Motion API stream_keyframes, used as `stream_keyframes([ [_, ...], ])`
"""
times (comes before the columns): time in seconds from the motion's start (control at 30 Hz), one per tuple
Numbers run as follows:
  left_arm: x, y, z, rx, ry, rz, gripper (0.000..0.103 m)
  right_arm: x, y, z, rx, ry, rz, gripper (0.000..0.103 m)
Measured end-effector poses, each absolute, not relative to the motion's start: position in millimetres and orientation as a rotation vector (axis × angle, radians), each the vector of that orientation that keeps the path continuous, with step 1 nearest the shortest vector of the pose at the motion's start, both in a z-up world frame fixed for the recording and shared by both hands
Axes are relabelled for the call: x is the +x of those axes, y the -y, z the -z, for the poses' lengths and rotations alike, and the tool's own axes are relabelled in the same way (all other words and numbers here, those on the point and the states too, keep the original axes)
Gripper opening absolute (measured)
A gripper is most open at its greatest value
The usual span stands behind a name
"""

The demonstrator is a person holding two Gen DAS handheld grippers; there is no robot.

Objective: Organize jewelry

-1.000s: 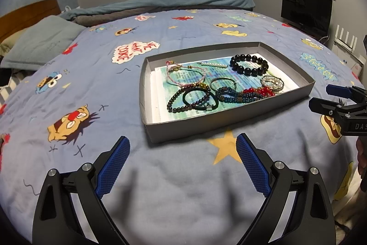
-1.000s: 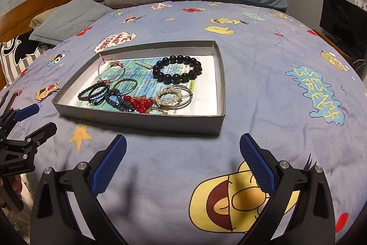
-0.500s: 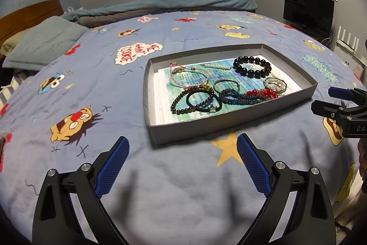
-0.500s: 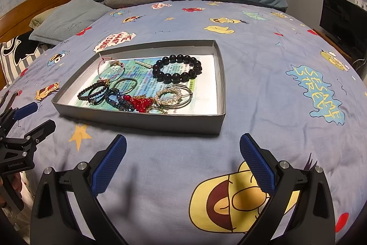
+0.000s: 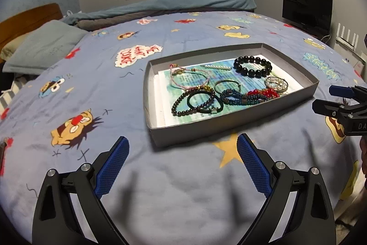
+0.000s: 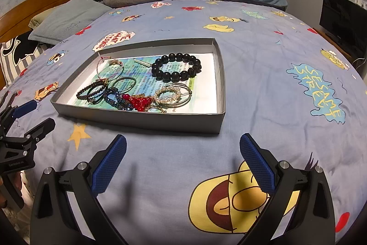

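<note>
A shallow grey tray (image 5: 231, 123) (image 6: 142, 119) lies on the bed with several bracelets on a printed paper liner. A big black bead bracelet (image 5: 252, 66) (image 6: 176, 67) lies at the back, a red bead cluster (image 5: 263, 93) (image 6: 137, 101) and a pearl ring piece (image 6: 167, 93) toward the front. A dark bead bracelet (image 5: 192, 102) and a pink cord bracelet (image 5: 188, 78) lie at the tray's left. My left gripper (image 5: 181, 162) is open and empty, short of the tray's near wall. My right gripper (image 6: 183, 160) is also open and empty before the tray.
The blue cartoon-print bedspread (image 5: 96, 75) covers the bed. A grey pillow (image 5: 43, 47) and wooden headboard (image 6: 45, 6) are at the left, a folded blanket (image 5: 160, 6) at the back, a dark screen (image 5: 307, 10) at the right.
The left wrist view has shifted slightly, so the tray sits a little further right and nearer. Both grippers stay open; the jewelry has not moved.
</note>
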State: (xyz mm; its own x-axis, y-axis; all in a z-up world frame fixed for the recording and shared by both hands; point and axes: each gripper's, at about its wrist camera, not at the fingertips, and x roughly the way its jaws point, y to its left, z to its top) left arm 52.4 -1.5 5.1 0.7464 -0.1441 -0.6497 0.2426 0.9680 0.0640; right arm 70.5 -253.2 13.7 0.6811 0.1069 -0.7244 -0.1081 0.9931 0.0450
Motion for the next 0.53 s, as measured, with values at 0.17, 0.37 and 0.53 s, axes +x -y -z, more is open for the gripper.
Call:
stream_keyframes([
  [0.17, 51.6, 4.1, -4.0, 0.165, -0.686, 0.211, 0.094, 70.4, 253.4, -12.9, -0.002, -0.814, -0.118, 0.098],
  [0.37, 56.7, 0.2, -0.3, 0.15, -0.726, 0.186, 0.094, 72.1, 255.1, -9.5, 0.002, -0.819, -0.118, 0.098],
  [0.53, 61.7, -18.7, -2.4, 0.128, -0.723, 0.166, 0.094, 72.2, 269.3, -11.8, 0.018, -0.807, -0.116, 0.098],
])
